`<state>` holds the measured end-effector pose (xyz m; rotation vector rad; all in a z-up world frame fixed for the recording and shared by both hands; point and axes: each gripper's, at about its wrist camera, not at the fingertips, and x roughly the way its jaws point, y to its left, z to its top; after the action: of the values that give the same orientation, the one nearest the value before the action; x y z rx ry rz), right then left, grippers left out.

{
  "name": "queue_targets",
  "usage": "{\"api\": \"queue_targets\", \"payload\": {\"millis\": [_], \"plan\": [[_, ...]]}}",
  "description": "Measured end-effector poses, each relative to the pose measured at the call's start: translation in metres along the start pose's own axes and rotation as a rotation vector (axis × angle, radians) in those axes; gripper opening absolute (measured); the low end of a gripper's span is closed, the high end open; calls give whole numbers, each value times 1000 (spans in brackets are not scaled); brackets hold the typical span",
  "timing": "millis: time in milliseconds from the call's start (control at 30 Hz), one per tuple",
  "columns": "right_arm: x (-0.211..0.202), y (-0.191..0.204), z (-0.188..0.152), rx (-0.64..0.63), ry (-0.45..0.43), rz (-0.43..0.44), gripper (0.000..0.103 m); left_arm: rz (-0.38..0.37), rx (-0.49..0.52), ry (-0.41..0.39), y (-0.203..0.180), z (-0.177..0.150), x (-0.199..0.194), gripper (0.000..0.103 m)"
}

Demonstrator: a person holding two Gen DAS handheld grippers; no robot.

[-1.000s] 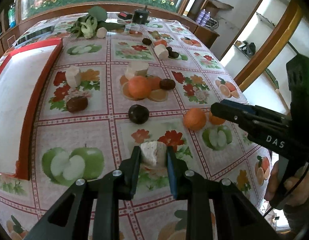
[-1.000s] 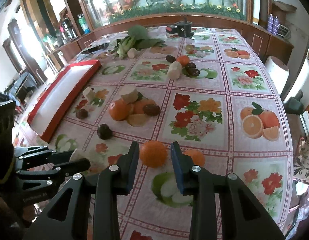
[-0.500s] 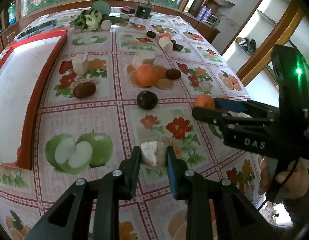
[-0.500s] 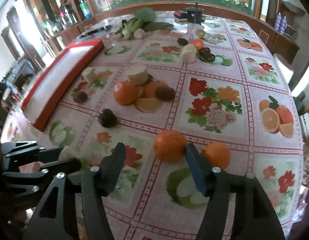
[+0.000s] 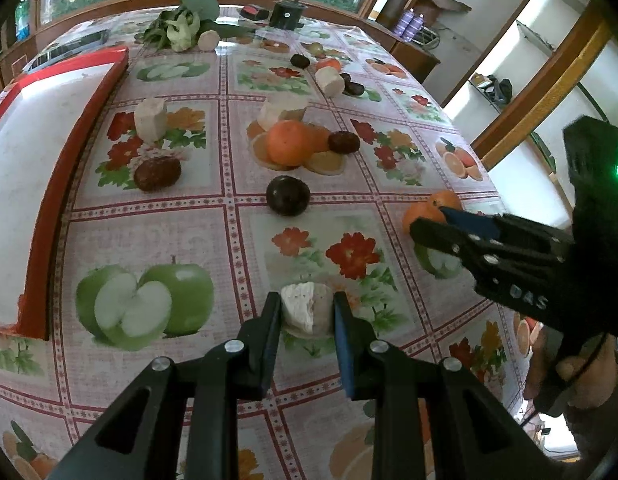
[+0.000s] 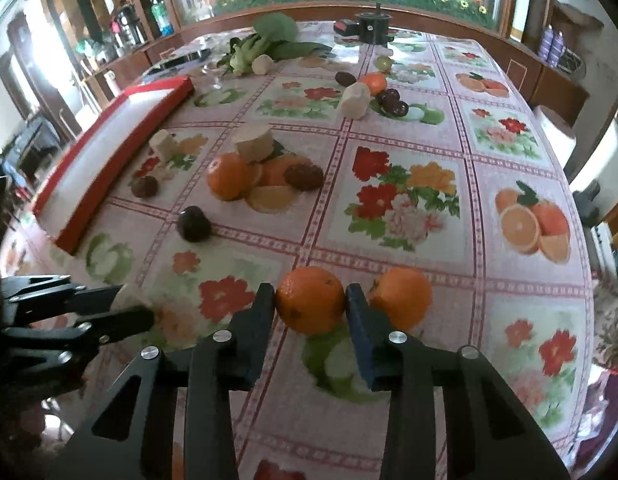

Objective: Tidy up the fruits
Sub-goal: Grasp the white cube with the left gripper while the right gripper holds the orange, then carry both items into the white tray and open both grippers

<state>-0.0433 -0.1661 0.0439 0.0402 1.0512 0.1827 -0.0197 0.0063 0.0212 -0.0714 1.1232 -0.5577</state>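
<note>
Left gripper (image 5: 307, 312) is clamped on a white chunk (image 5: 306, 310), pads pressed to both its sides, chunk low over the tablecloth (image 5: 237, 240); whether it is lifted clear cannot be told. Right gripper (image 6: 310, 304) has just been closing its jaws after a wider spread, and both pads now press on an orange (image 6: 310, 299) sitting between them.

Landmark: the red-rimmed tray (image 5: 89, 92) at the left edge of the table.
- White chunk: well to the right of the tray's near corner, past the printed green apples.
- Gripped orange: further right again from the tray, near the table's right edge; a second orange (image 6: 403, 298) sits just beside it on the side away from the tray, touching the right finger's outer face.
- Dark round fruit (image 5: 288, 195): right of the tray, further from the camera than the white chunk.
- Brown fruit (image 5: 157, 174) and a pale cut chunk (image 5: 150, 120): just right of the tray's long rim, close together.
- Third orange (image 5: 290, 142): right of those, with a pale block (image 5: 283, 110) behind it and a small dark fruit (image 5: 343, 142) beside it.
- Leafy greens (image 5: 181, 26): beyond the tray's far end.

A hand (image 5: 569, 364) grips the right gripper's handle in the left wrist view.
</note>
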Motion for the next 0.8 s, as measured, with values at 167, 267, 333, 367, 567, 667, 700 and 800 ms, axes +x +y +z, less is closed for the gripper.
{"api": "queue_targets", "payload": {"millis": [167, 267, 333, 367, 567, 667, 700, 800], "plan": [[-7, 8, -2, -7, -10, 17, 36, -7, -6, -11, 1, 3, -4, 28], [-4, 11, -3, -5, 3, 22, 36, -2, -7, -22, 3, 4, -7, 28], [-2, 13, -3, -2, 12, 30, 36, -1, -11, -28, 4, 4, -10, 28], [-1, 14, -2, -5, 14, 32, 36, -1, -13, -32, 6, 4, -12, 28], [4, 35, 8, -48, 17, 51, 36, 16, -31, -55, 19, 6, -24, 28], [8, 51, 15, -78, 19, 68, 36, 31, -44, -70, 28, 6, -32, 28], [9, 58, 19, -93, 20, 75, 36, 36, -49, -76, 32, 7, -35, 28], [13, 78, 28, -133, 18, 92, 36, 59, -70, -96, 46, 8, -46, 28]]}}
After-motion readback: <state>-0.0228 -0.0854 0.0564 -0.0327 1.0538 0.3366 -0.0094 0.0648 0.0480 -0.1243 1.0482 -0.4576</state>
